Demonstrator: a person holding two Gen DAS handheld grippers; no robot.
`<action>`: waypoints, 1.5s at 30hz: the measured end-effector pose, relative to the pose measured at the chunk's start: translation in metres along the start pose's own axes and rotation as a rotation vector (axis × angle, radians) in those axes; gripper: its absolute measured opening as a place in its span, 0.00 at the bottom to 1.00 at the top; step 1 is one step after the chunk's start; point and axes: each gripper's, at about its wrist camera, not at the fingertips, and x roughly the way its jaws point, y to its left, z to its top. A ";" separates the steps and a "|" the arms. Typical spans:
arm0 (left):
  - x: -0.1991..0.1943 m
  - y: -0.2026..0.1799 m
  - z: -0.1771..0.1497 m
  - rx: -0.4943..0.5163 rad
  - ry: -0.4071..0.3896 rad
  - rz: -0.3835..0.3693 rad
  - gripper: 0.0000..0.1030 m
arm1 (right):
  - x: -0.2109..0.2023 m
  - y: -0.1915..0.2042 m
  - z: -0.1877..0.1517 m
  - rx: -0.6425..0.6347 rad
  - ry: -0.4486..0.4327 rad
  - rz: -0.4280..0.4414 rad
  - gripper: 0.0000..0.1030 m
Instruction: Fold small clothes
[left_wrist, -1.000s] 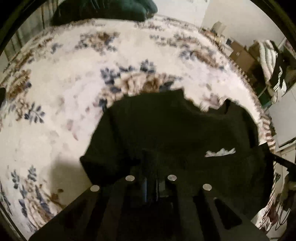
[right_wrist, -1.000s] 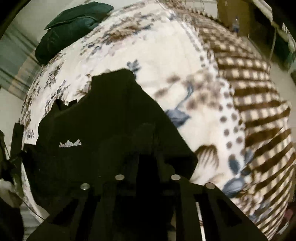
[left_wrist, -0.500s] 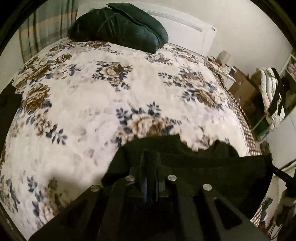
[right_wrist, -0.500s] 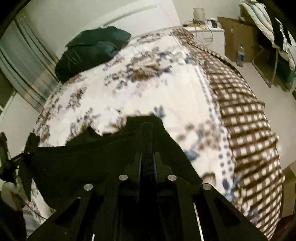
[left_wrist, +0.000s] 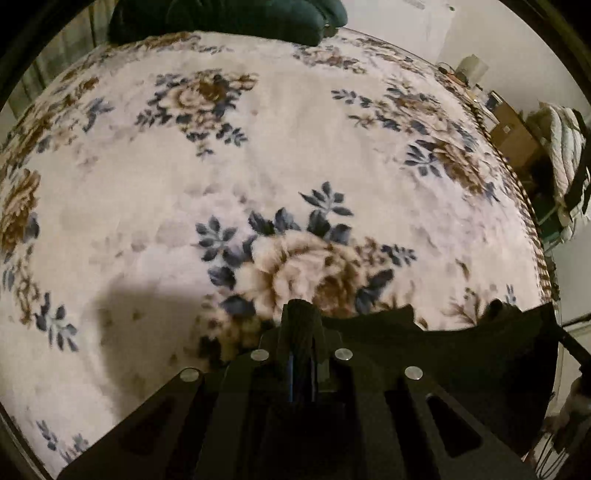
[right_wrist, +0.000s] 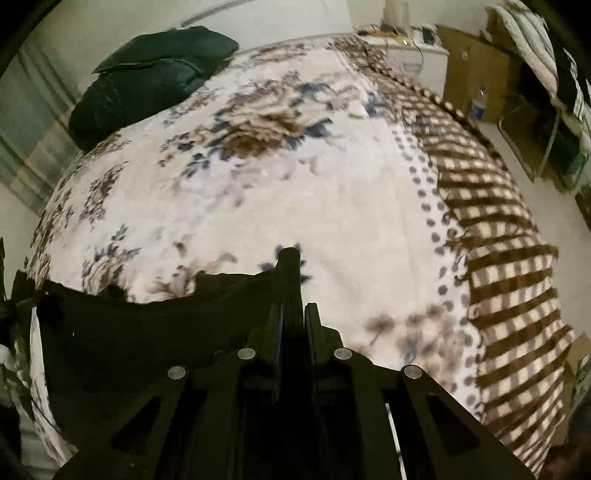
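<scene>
A black garment is held up, stretched between my two grippers above the floral bed cover. My left gripper is shut on its left edge. The cloth runs right from it as a dark band. In the right wrist view my right gripper is shut on the garment, which hangs leftward as a dark sheet. Most of the garment lies below both cameras and is hidden.
A dark green pillow lies at the head of the bed. A brown checked blanket covers the bed's right side. Cardboard boxes, a bottle and a rack with bedding stand on the floor to the right.
Both grippers have lifted the garment and carried it forward over the bed. It filled much of both views a second ago; now only its top edge shows.
</scene>
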 end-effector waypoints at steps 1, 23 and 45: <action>0.001 0.003 0.002 -0.015 -0.002 -0.009 0.04 | 0.002 -0.005 0.001 0.021 -0.003 0.005 0.11; -0.054 0.053 -0.037 -0.106 -0.027 -0.096 0.57 | -0.022 -0.051 -0.023 0.164 0.096 0.039 0.63; -0.028 0.063 -0.189 -0.142 0.111 -0.096 0.18 | -0.045 -0.080 -0.181 0.357 0.210 0.043 0.08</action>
